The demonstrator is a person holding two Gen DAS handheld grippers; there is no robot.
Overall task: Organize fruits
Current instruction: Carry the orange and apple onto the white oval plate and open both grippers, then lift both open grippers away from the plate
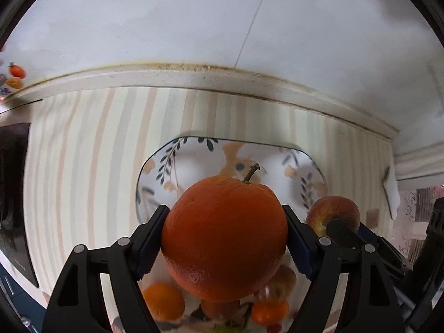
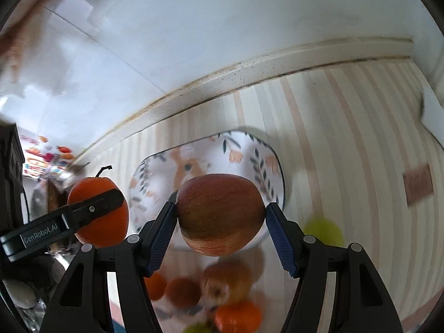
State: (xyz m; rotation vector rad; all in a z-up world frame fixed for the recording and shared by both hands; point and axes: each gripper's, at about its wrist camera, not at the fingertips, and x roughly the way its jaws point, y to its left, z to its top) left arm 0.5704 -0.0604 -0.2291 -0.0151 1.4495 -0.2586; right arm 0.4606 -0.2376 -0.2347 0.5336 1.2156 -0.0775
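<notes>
Right now the left tool (image 1: 224, 238) is clamped on a large orange (image 1: 224, 236), its two pads pressed against the fruit's sides, and the stem points up and away from the camera. Beyond the orange lies a white plate (image 1: 194, 163) painted with leaves and pale orange flowers; it sits on a striped cloth (image 1: 91, 152) that covers the desk. The plate's inside looks bare where it shows.

The right tool (image 2: 221, 216) is clamped on a red apple (image 2: 220, 213), one pad at each side of the fruit. From the right wrist view the same plate (image 2: 249, 149) lies past the apple, and the orange (image 2: 97, 191) in the left tool shows just to the left of it, with one black finger (image 2: 94, 208) across its front. From the left wrist view the apple (image 1: 333, 211) shows at the right, near the plate's edge, partly behind a dark finger of the other tool.

Below both held fruits, blurred, lie more fruits: small oranges (image 1: 163, 301) and another apple (image 2: 226, 281), close together on a patterned surface. A green fruit (image 2: 323, 231) lies on the cloth to the right of that group. A white wall (image 1: 194, 22) rises behind the desk.
</notes>
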